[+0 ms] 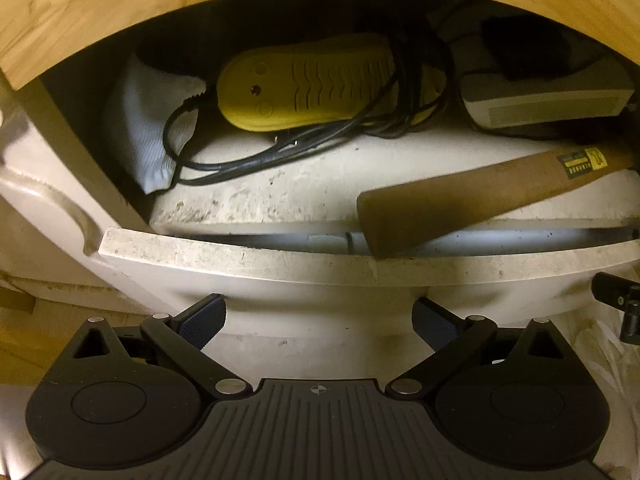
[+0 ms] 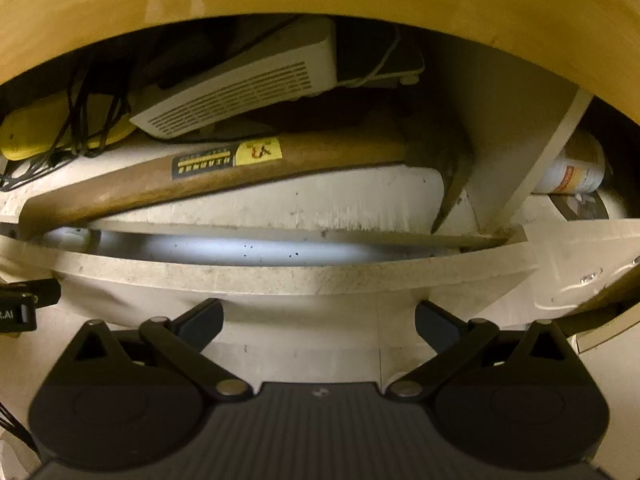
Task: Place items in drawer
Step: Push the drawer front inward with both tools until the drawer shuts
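The white drawer (image 1: 280,256), holding a wooden-handled hammer (image 2: 224,172) at two o'clock, is best pushed evenly by both wide-spread, empty grippers (image 1: 318,320) (image 2: 318,320).

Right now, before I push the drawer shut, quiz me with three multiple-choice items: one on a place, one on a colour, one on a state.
1. Where does the hammer lie?
A. inside the drawer
B. on the floor
C. in the right tongs

2. What colour is the vented gadget wrapped in black cord?
A. red
B. yellow
C. blue

3. How are the left tongs?
A. shut on the hammer
C. open, holding nothing
B. shut on the cord

Key: A, its handle rests on the drawer floor; B, its shell is plainly yellow; C, both fingers stand apart before the drawer front.
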Available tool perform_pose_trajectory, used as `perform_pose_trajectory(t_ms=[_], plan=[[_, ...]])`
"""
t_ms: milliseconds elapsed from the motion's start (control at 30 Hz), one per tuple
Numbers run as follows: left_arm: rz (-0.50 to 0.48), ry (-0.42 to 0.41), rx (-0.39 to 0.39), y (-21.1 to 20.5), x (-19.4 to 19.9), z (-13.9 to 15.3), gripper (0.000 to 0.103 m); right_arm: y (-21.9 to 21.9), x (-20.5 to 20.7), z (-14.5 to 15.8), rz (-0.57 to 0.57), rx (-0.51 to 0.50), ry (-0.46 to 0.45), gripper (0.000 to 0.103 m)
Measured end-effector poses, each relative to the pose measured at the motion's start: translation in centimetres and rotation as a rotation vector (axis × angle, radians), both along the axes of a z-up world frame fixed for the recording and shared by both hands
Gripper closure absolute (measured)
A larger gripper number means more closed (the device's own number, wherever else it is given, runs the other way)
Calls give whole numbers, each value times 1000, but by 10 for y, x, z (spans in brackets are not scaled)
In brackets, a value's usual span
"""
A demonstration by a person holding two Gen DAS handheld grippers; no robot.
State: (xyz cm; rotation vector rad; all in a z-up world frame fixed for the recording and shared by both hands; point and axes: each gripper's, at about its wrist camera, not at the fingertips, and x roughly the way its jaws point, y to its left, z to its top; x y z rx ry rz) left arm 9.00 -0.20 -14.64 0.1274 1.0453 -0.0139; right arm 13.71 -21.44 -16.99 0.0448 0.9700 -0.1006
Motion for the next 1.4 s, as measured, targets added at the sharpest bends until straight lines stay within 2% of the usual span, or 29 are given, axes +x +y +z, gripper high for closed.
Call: perform_pose_trajectory(t_ms=[433,1100,1400], plan=[[1,-13,3,0,-14,0,1,1,14,-2,1,-6,-47,0],[-3,1,8,5,-57,-6,0,6,18,-1,-5,-12,-38,0],[23,-1,-25,18,-84,-3,0,8,10,6,4,-6,-25,0]])
